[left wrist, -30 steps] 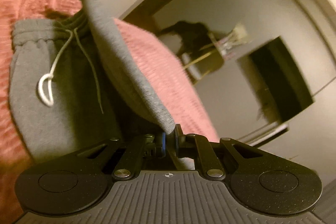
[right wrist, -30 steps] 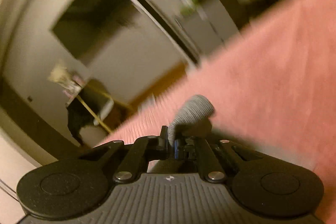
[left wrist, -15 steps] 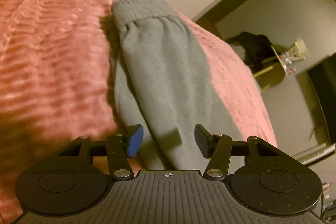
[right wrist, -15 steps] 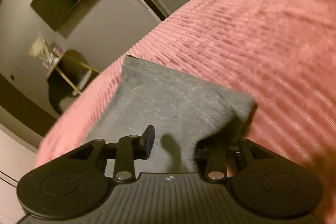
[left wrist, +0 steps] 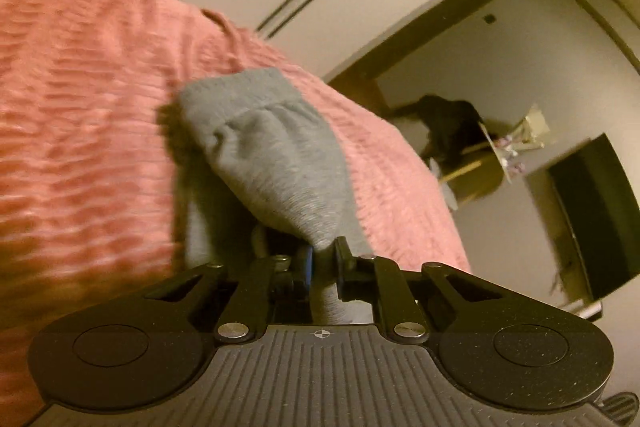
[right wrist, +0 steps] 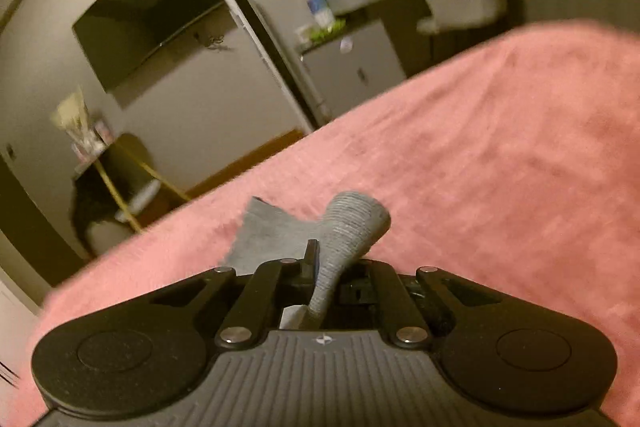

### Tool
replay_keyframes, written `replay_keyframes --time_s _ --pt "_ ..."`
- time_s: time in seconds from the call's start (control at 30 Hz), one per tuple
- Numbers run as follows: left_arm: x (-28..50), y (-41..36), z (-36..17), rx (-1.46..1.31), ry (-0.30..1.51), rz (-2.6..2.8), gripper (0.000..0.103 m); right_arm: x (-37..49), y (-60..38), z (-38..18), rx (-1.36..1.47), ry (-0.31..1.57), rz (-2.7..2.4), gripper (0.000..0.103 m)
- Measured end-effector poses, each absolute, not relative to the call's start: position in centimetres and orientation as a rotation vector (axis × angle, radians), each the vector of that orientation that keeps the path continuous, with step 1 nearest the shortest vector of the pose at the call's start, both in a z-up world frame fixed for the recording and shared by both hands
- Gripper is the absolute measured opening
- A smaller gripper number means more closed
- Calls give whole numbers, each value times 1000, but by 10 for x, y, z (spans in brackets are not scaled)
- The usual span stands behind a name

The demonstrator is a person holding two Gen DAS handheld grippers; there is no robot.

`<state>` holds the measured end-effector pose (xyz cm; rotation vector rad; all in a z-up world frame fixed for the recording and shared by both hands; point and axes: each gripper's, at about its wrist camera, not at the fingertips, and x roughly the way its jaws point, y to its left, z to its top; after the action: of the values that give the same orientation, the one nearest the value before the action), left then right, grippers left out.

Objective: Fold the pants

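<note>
Now both grippers, left gripper [left wrist: 323, 254] and right gripper [right wrist: 326, 259], pinch pants [left wrist: 276, 163]

Pants [left wrist: 276, 163] (lower part) behind gripper body [left wrist: 320, 367]

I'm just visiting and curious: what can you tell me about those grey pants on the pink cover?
The pants are grey, soft knit like sweatpants, with a ribbed, gathered cuff at the far end. They lie folded on the pink cover, bunched where they are lifted. The left claw is shut on a fold of the fabric; the right claw is shut on a ribbed edge that sticks up. Both claws have just closed on the cloth. The rest is hidden.
</note>
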<state>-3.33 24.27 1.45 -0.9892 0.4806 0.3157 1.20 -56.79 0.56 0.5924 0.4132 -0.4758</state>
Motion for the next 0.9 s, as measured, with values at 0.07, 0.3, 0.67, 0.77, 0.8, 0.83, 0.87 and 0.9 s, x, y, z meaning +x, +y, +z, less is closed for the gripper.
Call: replay_keyframes --time_s 0.07,0.3,0.67,0.77,0.8,0.83,0.87,0.9 --pt "-31 244 3 -938 567 362 14 15 -562 -10 510 489 -500 6" --pt "-32 232 12 -788 634 536 49 10 -567 -21 570 547 -675 39" --pt "14 162 39 -568 580 398 78 52 -554 10 484 512 -491 48" --pt "33 141 21 -564 644 365 78 83 -528 1 373 574 -383 43" --pt "37 135 17 -563 657 355 78 90 -520 -2 350 593 -338 36" --pt "42 129 12 -555 668 351 78 95 -511 -7 328 607 -294 36" --pt "46 123 8 -541 673 349 78 99 -502 -11 304 626 -252 36" --pt "49 119 5 -521 672 349 78 103 -494 -17 281 649 -221 36"
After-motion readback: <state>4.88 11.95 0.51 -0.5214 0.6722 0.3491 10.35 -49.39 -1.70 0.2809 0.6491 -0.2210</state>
